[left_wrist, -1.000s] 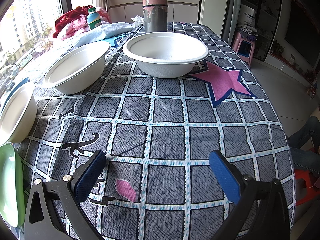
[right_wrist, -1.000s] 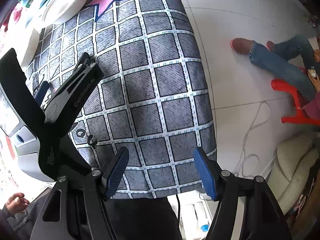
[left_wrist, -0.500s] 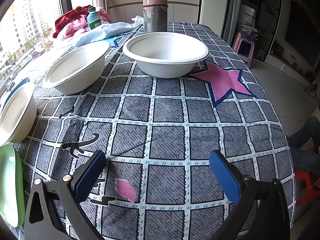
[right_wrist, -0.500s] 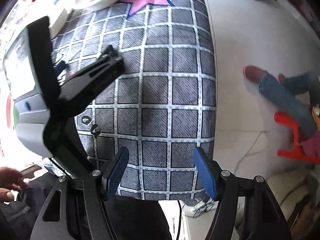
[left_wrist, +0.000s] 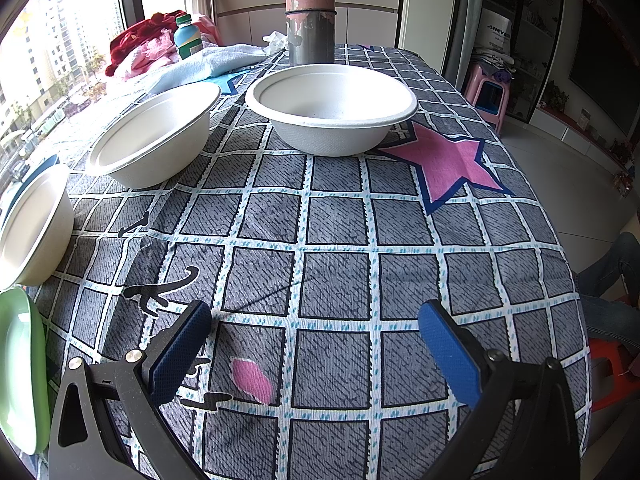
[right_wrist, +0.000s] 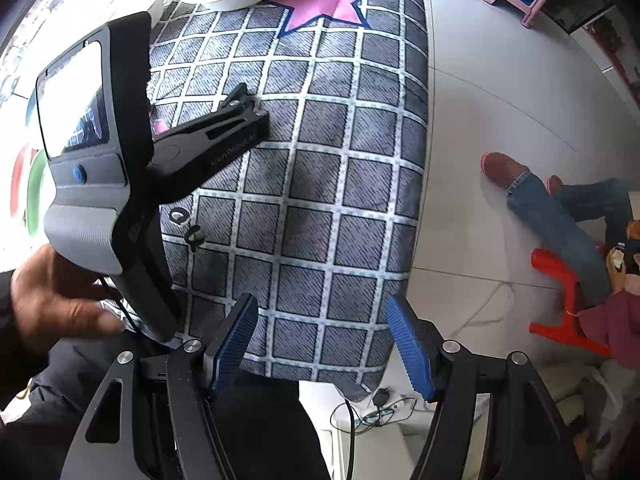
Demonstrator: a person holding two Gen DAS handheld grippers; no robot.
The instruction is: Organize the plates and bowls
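Nothing grasped yet. Left claw (left_wrist: 312, 344) stands open with empty blue pads, low over the grey checked tablecloth (left_wrist: 336, 240) on the worktop. Right claw (right_wrist: 320, 344) is also open and empty, pointing steeply down at the near worktop edge with floor beyond it.

Task items: three white round paper-pulp bowls sit apart. The large white bowl (left_wrist: 332, 108) is at the far centre beside the pink star print (left_wrist: 448, 160); a second white bowl (left_wrist: 154, 136) lies left of it, and a third white bowl (left_wrist: 32, 224) is at the left edge, partly cut off. A pale green plate (left_wrist: 20, 364) is at the lower left, just beside the third bowl.

Risks:
- The bowls look light and thin-walled, so a hard pinch on a rim could crush it or flip the bowl.
- The loose cloth may drag if a claw scrapes it, shifting the bowls.
- The tall grey-and-pink metal cylinder (left_wrist: 310, 12) stands right behind the large bowl, so an overreach could knock it.
- The claws are close together in the right wrist view, with the left unit (right_wrist: 120, 152) just beside the right one, so crossing paths could make them collide.
- The right claw is over the edge, so anything carried there could drop to the floor.
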